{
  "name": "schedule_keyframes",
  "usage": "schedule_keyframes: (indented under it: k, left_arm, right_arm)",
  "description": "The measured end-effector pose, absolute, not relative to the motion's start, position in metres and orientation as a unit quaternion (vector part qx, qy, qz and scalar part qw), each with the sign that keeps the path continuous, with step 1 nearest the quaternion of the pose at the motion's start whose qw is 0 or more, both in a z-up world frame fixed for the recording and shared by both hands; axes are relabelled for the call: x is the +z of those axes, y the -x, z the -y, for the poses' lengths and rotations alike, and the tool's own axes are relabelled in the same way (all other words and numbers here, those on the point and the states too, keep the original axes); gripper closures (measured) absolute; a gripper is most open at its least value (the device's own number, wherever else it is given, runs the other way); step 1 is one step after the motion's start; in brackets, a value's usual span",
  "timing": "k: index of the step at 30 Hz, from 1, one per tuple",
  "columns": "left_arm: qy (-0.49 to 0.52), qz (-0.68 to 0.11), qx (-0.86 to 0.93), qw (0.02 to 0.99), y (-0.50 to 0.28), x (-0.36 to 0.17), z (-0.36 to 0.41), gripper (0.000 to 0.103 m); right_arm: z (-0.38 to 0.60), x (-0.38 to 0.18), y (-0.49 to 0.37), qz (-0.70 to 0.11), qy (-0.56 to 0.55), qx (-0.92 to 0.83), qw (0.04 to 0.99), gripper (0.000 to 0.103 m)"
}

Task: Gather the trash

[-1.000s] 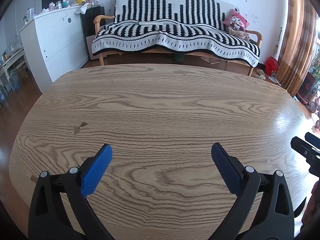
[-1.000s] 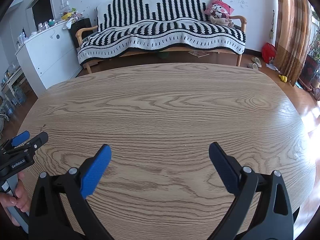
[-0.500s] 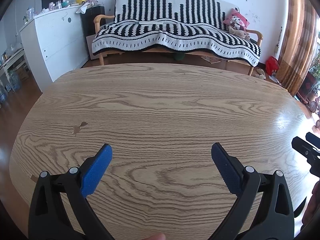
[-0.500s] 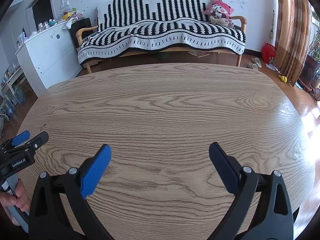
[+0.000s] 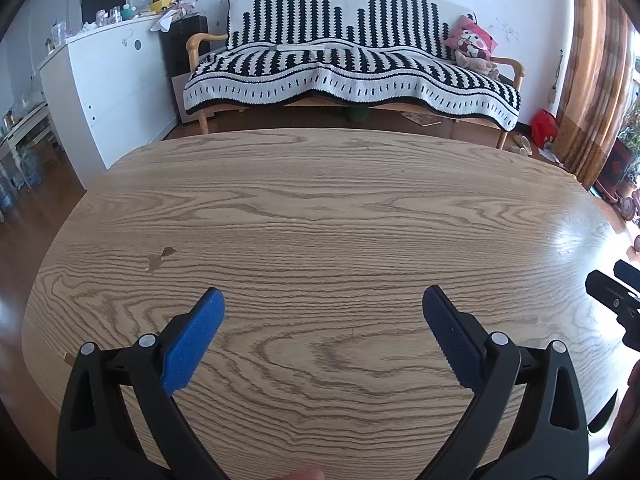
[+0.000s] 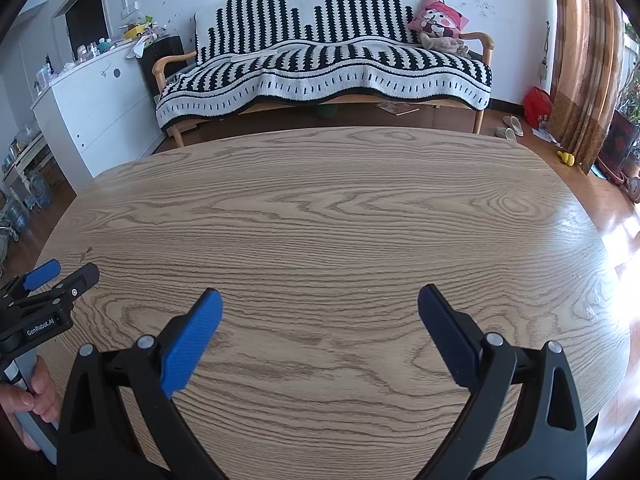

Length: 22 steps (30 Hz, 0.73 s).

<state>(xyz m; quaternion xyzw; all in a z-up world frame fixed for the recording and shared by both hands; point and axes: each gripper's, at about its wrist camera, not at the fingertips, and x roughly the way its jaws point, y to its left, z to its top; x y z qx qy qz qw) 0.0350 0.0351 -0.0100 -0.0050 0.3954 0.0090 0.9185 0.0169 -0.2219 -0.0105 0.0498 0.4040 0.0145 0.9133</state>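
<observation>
My left gripper (image 5: 323,300) hangs open over the near part of a wooden table (image 5: 320,208), with nothing between its blue pads. My right gripper (image 6: 319,298) is open too, above the same table (image 6: 320,200), and holds nothing. In the right wrist view the left gripper (image 6: 60,278) shows at the left edge, held by a hand (image 6: 34,404). The right gripper's tips (image 5: 612,284) show at the right edge of the left wrist view. No trash shows on the tabletop; a small chipped mark (image 5: 160,258) sits at its left.
Beyond the table stands a sofa (image 5: 352,68) under a black-and-white striped blanket, with a pink plush toy (image 5: 472,46). A white cabinet (image 5: 108,80) with clutter stands at the left, a curtain (image 5: 592,72) at the right. Slippers (image 6: 510,130) and a red bag (image 6: 538,106) lie on the floor.
</observation>
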Motion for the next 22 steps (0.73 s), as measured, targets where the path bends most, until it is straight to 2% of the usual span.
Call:
schedule_keyframes:
  k: [22]
  left_arm:
    - [0.006, -0.398, 0.009, 0.917, -0.0365, -0.0092, -0.0357, 0.007]
  right_arm:
    - [0.2214, -0.0106, -0.0147, -0.404, -0.049, 0.016, 0.913, 0.008]
